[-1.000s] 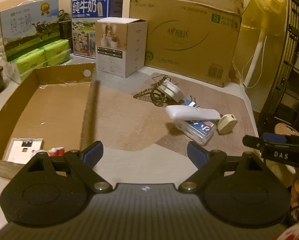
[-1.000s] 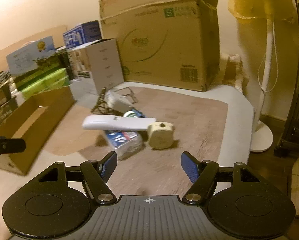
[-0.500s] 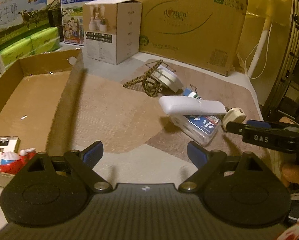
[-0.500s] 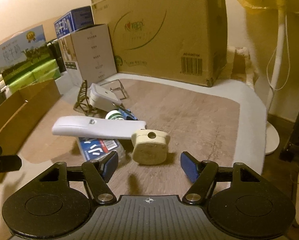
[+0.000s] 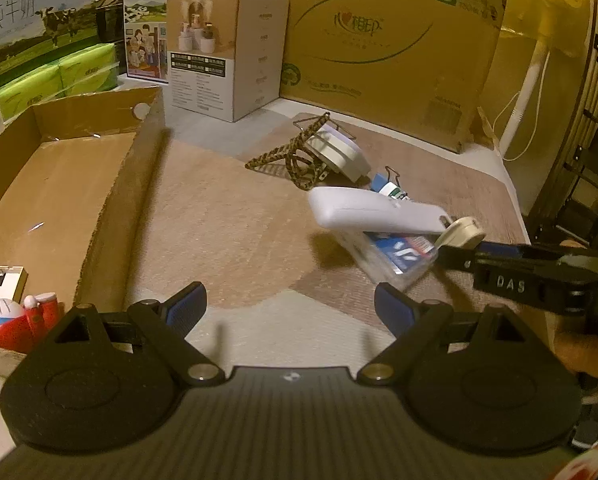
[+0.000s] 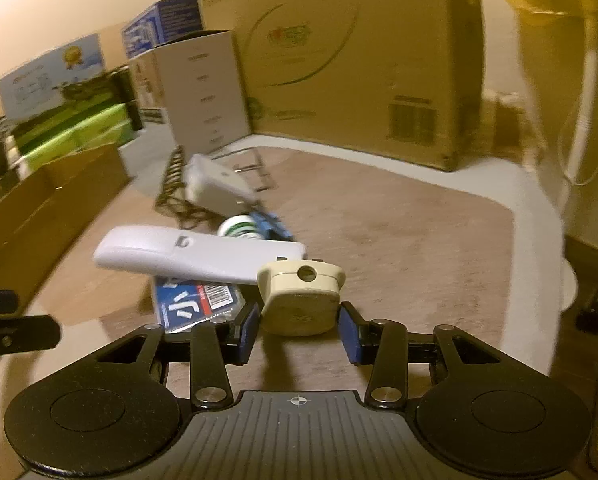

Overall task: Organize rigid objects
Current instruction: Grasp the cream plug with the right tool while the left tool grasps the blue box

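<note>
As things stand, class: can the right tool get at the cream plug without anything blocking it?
Probably yes. The cream plug already sits between the closing right tool; the white remote lies beside it, clear of the gap.

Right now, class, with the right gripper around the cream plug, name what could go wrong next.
1. The right gripper is closing on the cream plug, but a gap shows at its right pad, so the plug may twist or slip.
2. The white remote overlaps the plug's far edge and rests on the clear packet; lifting the plug could tip it off.
3. The left gripper hangs open and empty, steadying nothing.
</note>
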The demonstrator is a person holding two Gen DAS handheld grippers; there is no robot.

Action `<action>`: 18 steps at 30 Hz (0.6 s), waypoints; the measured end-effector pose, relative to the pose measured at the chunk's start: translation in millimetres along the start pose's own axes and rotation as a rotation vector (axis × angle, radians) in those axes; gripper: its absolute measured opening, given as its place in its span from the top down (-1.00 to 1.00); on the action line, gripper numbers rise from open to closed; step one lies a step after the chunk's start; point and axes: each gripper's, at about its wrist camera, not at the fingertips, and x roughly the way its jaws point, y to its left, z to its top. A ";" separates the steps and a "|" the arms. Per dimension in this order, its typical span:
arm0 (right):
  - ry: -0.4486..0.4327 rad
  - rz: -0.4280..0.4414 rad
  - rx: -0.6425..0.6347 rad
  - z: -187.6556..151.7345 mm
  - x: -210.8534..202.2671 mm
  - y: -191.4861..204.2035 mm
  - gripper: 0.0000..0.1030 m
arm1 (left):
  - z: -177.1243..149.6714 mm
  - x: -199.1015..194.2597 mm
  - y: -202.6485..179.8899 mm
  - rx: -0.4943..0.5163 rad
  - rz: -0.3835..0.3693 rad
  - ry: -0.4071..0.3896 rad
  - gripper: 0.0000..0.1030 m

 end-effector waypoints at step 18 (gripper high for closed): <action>-0.018 0.034 0.002 -9.6 -9.5 -1.1 0.16 | 10.0 40.7 -24.8 0.009 -0.055 0.012 -0.74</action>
